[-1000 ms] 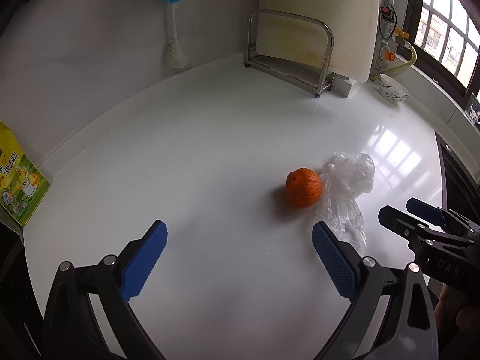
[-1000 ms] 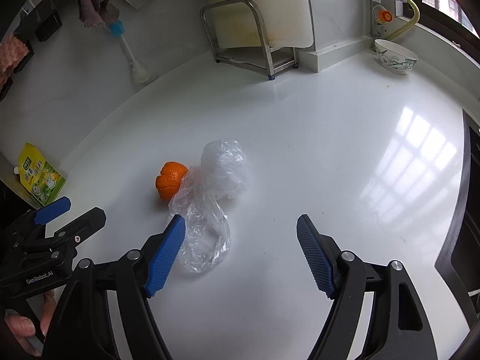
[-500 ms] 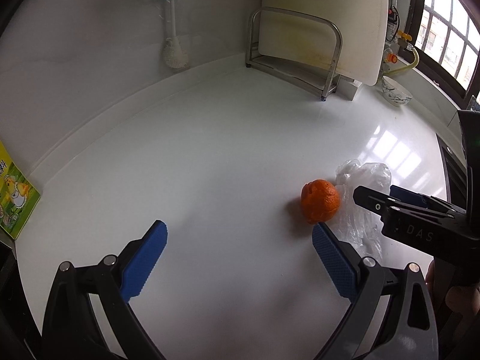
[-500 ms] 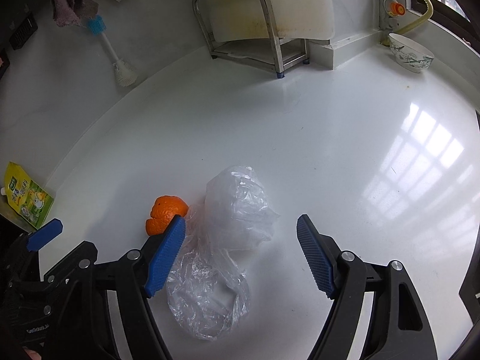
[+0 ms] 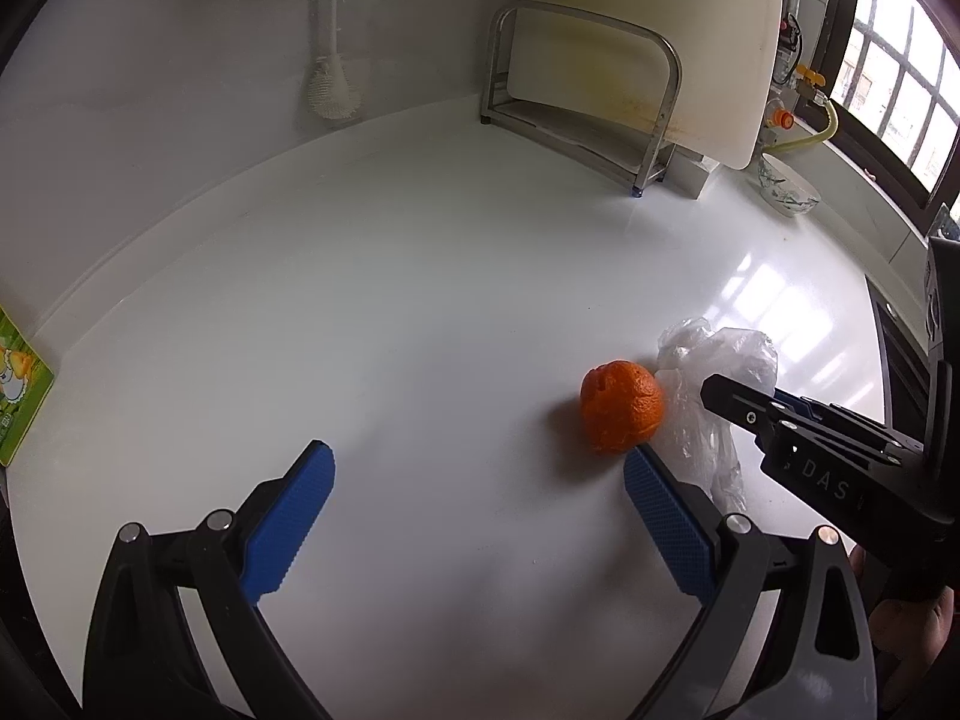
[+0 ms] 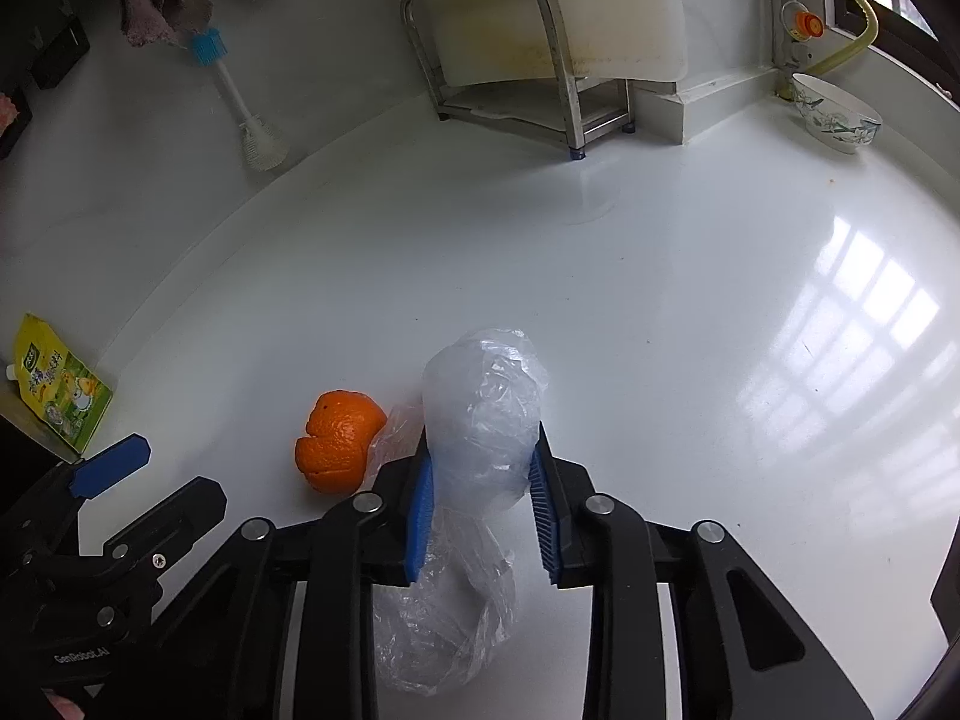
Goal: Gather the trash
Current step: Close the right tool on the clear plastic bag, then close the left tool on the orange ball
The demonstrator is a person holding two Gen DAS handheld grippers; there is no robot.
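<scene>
**Mia:** Where is the trash?

**Ben:** The orange peel (image 6: pixel 339 441) sits on the white counter (image 6: pixel 690 312). It looks like a whole peel, curled up round. A crumpled clear plastic bag (image 6: pixel 480 414) lies right beside the peel, touching it.

**Mia:** What does the right gripper (image 6: pixel 482 501) do?

**Ben:** Its two blue pads press on the bag from both sides. The bag is squeezed between them, and its puffy top sticks out past the tips. The rest of the bag trails back under the gripper.

**Mia:** And the left gripper (image 5: pixel 477 516)?

**Ben:** It is spread wide and holds nothing. Its right pad (image 5: pixel 669 525) is just beside the peel (I cannot tell if they touch). The peel is not between the pads.

**Mia:** What else is around the peel?

**Ben:** Far behind the peel, a metal rack (image 6: pixel 510 54) holds a big white cutting board (image 6: pixel 540 0) against the wall. To the left of the rack, still far from the peel, a white brush with a blue end (image 6: pixel 240 102) leans on the wall. A small flowered bowl (image 6: pixel 834 111) sits far off to the right, by the window. A green and yellow pouch (image 6: pixel 60 390) stands well to the left of the peel, at the counter's edge.
</scene>
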